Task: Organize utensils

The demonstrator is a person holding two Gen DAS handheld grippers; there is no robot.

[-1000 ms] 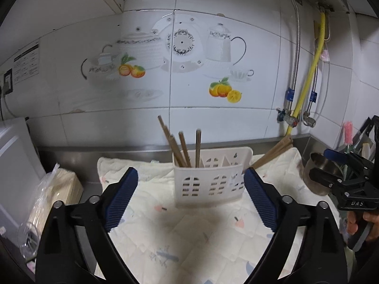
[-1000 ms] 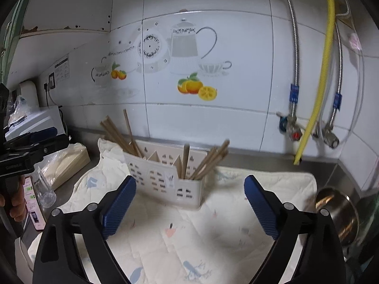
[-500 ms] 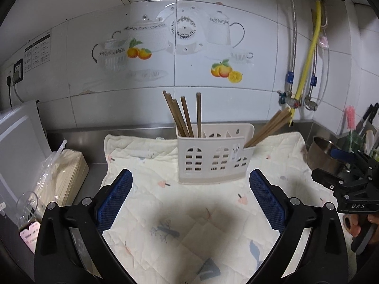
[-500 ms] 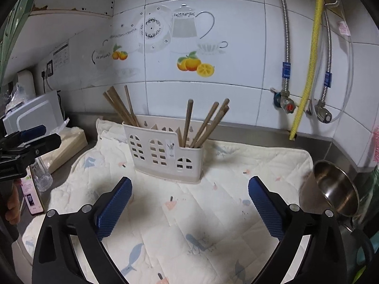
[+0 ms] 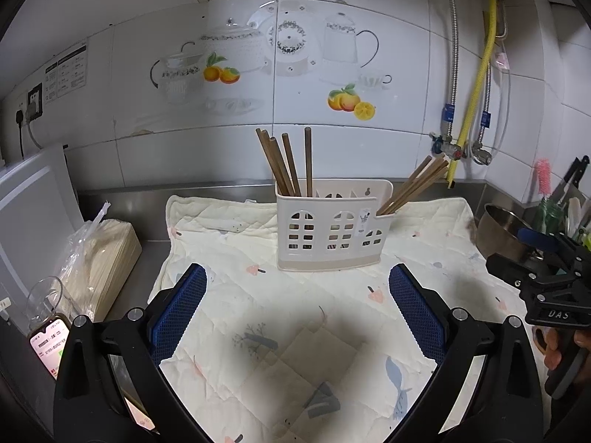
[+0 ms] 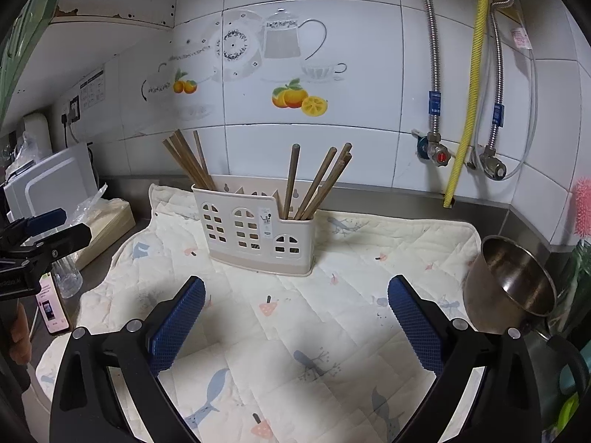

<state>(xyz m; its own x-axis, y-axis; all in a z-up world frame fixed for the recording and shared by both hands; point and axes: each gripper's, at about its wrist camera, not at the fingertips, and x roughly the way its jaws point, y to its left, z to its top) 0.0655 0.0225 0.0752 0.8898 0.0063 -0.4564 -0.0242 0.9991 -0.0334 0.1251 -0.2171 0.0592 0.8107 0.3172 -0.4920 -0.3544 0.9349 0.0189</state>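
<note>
A white plastic utensil holder (image 5: pixel 332 227) stands on a patterned cream mat (image 5: pixel 280 332); it also shows in the right wrist view (image 6: pixel 255 232). Wooden chopsticks stand in its left compartment (image 5: pixel 286 162) and lean out of its right compartment (image 5: pixel 415 184). My left gripper (image 5: pixel 297 310) is open and empty, a short way in front of the holder. My right gripper (image 6: pixel 295 321) is open and empty too, in front of the holder. Each gripper shows at the edge of the other's view.
A steel bowl (image 6: pixel 509 288) sits at the mat's right edge. A bagged box (image 5: pixel 99 258), a glass (image 5: pixel 48 299) and a phone (image 5: pixel 50 347) lie left of the mat. Pipes and valves (image 6: pixel 458 147) run down the tiled wall.
Both grippers have drawn back from the holder and risen, so it looks smaller and farther away. Both stay open and empty.
</note>
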